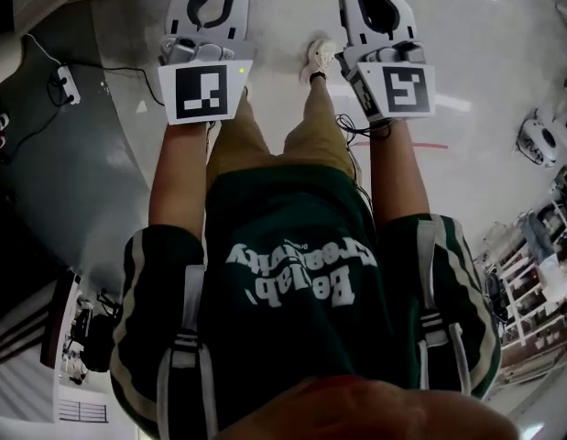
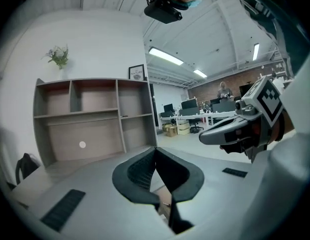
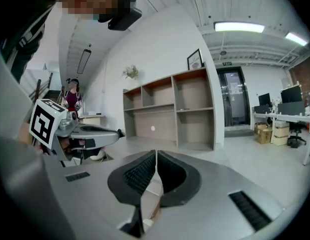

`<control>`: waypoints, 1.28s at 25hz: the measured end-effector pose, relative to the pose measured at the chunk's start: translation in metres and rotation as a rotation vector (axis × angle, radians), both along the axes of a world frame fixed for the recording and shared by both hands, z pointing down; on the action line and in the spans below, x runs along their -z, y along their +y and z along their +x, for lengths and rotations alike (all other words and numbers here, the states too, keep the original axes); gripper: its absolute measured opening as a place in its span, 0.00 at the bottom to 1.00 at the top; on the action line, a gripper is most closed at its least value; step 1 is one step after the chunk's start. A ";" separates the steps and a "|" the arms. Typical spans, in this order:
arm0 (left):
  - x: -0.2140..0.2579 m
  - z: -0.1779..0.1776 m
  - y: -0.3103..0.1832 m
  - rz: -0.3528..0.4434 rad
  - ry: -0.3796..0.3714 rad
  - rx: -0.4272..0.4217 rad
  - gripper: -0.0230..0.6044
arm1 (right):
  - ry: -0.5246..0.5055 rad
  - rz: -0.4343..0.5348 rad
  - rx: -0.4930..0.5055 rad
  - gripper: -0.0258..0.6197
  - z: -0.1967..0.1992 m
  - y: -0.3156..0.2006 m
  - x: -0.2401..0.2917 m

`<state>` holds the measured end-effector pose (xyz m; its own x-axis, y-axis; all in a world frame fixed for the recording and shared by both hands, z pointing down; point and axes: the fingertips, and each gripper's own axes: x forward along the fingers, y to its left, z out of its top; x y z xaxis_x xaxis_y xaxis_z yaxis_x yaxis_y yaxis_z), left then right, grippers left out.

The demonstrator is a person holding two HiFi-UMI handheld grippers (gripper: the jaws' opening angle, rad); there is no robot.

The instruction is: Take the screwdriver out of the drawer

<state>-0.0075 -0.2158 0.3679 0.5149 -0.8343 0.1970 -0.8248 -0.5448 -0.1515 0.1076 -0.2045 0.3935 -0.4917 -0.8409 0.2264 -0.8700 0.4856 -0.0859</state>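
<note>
The left gripper is held with jaws pressed together on nothing; the right gripper likewise; neither drawer nor screwdriver is seen ahead of either; the drawer should be located first, and the jaws opened before reaching.

Ceiling strip lights brighten the room evenly. Both gripper views bend and darken at their edges; the head view is dimmer.
</note>
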 end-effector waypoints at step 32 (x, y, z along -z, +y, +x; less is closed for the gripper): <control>-0.212 -0.026 -0.049 -0.093 0.065 0.088 0.07 | 0.209 -0.272 0.095 0.23 -0.048 -0.066 -0.304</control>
